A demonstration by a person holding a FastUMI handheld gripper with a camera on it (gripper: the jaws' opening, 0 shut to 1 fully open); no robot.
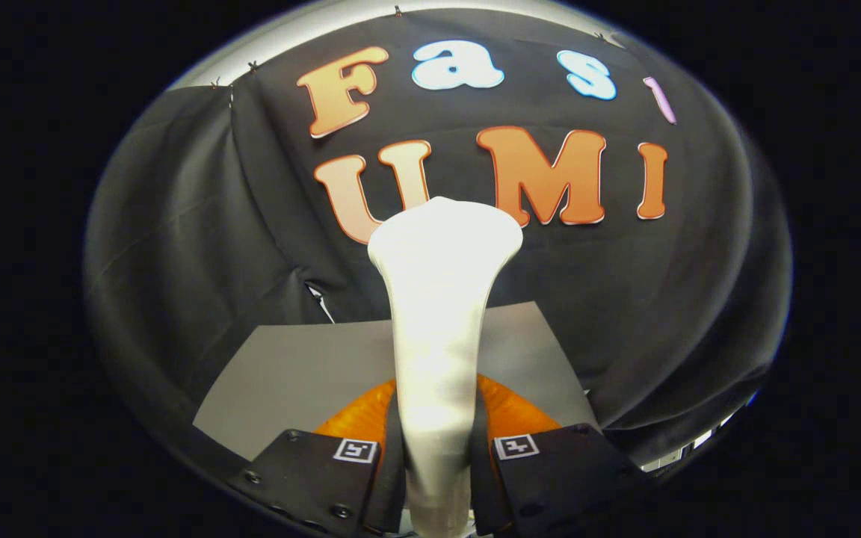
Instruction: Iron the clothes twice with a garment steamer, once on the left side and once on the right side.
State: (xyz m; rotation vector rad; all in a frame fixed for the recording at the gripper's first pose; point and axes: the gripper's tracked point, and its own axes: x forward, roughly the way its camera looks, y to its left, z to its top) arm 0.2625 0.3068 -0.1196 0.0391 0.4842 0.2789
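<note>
The far side of the scene is closed off by the booth's black cloth wall (pixel 625 299), which hangs in folds down to a grey worktop (pixel 288 373). Against that wall a white garment steamer (pixel 438 314) is held upright, its wide flared head at the far end and its narrow handle running back towards the near side. The tongs (pixel 436 456) are clenched on the garment steamer, the handle being pressed from left and right by both fingers. An orange garment (pixel 509 411) is seen lying on the worktop just beyond the fingers, partly hidden behind the handle
</note>
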